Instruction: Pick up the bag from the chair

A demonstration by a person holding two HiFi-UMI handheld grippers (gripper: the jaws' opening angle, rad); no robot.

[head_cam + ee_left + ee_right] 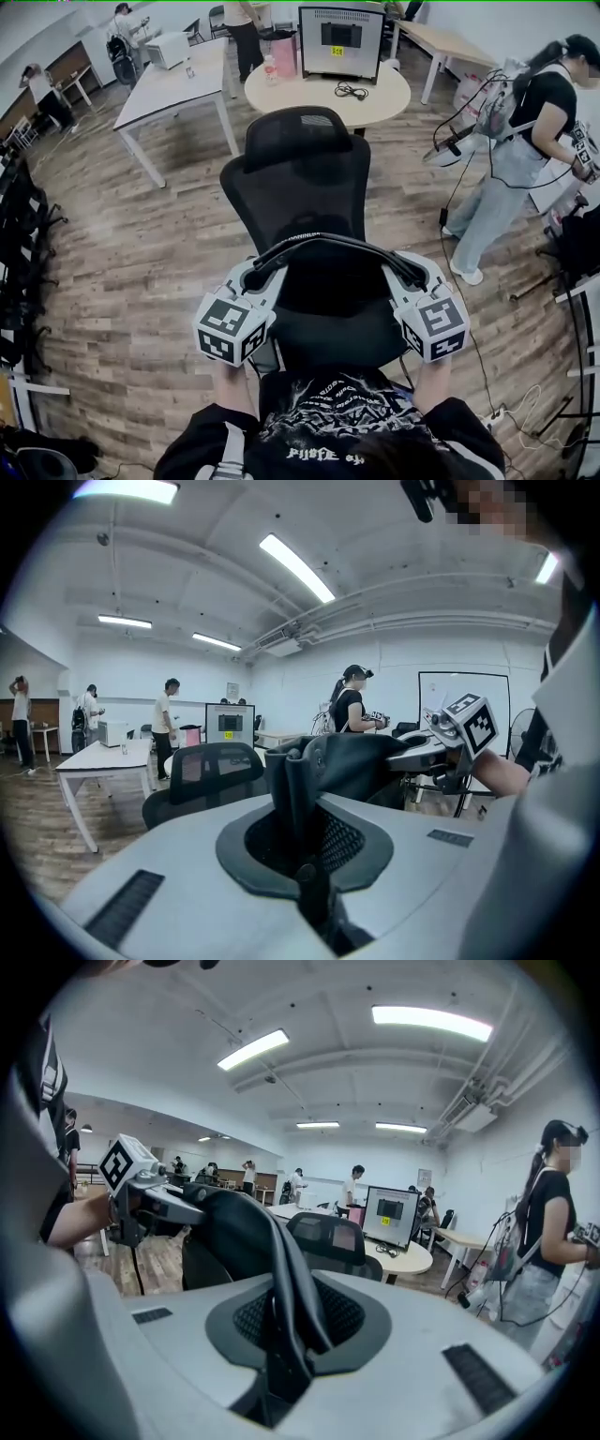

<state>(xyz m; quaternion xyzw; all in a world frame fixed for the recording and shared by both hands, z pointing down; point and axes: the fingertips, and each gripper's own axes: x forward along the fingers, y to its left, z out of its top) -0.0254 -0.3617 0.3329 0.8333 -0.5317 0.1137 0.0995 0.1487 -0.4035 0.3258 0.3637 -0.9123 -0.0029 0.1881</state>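
Note:
A black bag point(328, 292) hangs between my two grippers, above the seat of a black mesh office chair point(302, 159). In the head view my left gripper point(265, 269) is shut on the bag's left upper edge. My right gripper point(405, 272) is shut on its right upper edge, and a dark strap arcs between them. In the left gripper view black bag fabric point(337, 761) stands clamped in the left gripper point(302, 803), with the right gripper point(441, 754) beyond it. In the right gripper view a black strap point(253, 1232) runs into the right gripper point(284, 1321).
Behind the chair stands a round table point(281, 94) with a monitor point(340, 42) on it. A white rectangular table point(173, 89) is at the back left. A person point(525, 141) stands at the right with cables on the wood floor. Dark gear lines the left edge.

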